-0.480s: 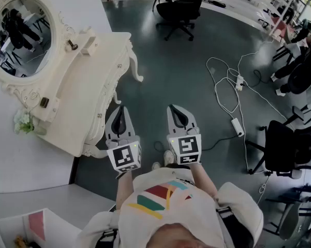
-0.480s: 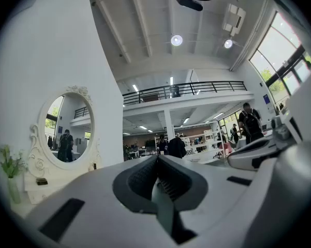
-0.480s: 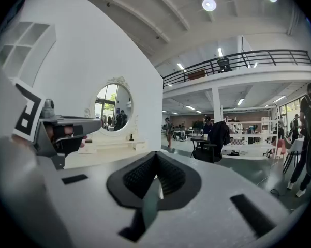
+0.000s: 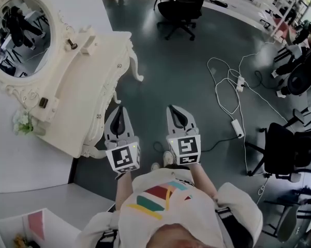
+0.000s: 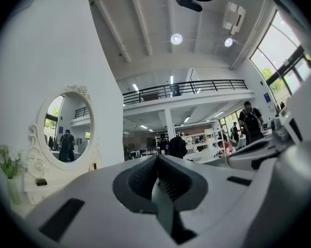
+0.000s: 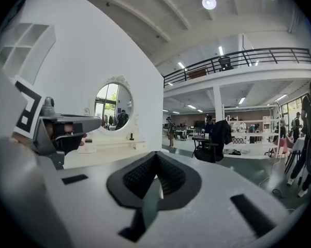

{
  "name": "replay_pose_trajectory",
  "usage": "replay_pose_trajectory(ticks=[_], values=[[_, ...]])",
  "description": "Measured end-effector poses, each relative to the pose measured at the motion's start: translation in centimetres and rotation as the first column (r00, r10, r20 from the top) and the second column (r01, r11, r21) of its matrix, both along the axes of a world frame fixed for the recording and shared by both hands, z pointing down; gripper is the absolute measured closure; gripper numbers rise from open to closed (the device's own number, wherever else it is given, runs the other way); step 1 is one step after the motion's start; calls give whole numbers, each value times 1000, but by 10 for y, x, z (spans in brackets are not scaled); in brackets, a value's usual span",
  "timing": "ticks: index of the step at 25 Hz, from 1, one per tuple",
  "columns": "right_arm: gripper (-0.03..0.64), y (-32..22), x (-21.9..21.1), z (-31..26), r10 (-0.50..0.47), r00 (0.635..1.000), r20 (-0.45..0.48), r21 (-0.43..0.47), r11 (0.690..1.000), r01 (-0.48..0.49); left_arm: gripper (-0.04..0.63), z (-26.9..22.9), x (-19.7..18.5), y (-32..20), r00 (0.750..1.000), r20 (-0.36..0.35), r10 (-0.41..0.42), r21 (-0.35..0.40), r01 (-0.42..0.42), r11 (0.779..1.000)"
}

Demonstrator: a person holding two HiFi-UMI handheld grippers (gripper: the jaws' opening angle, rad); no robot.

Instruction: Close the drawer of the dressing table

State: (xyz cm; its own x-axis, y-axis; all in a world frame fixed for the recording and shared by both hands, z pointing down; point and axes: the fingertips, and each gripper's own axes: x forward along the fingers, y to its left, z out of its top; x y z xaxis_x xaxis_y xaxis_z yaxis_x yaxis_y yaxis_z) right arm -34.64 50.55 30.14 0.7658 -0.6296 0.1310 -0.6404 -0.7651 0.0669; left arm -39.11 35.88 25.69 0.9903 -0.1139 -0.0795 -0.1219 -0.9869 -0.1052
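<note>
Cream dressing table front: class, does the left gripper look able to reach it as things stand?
Probably yes: the left gripper, jaws shut, hangs just beside the carved cream dressing table's front, with nothing visible between them.

Dressing table (image 4: 77, 97) drawer front (image 4: 111, 81) edge-on, state unclear; mirror (image 4: 20, 32) cut at left edge.

One dressing table (image 4: 88, 87). One mirror (image 4: 20, 35) and one vase (image 4: 23, 123) on it. Two tongs: left tongs (image 4: 120, 109), right tongs (image 4: 175, 109). Two power strips (image 4: 239, 81) (image 4: 237, 126) on the floor. At least two black chairs (image 4: 183, 6) (image 4: 282, 149).
</note>
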Motion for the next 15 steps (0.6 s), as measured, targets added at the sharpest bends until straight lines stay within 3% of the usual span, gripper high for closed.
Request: replay_pose_trajectory(ticks=[10,15], values=[[617,8,30,9,-29,1000,11,25,999,28,589,7,31,4,1000,27,-15,-24,16,1000],[617,24,49,16,-41,999,17,40,998,40,589,5,48,19,1000,-2,-22,-22,22,1000]])
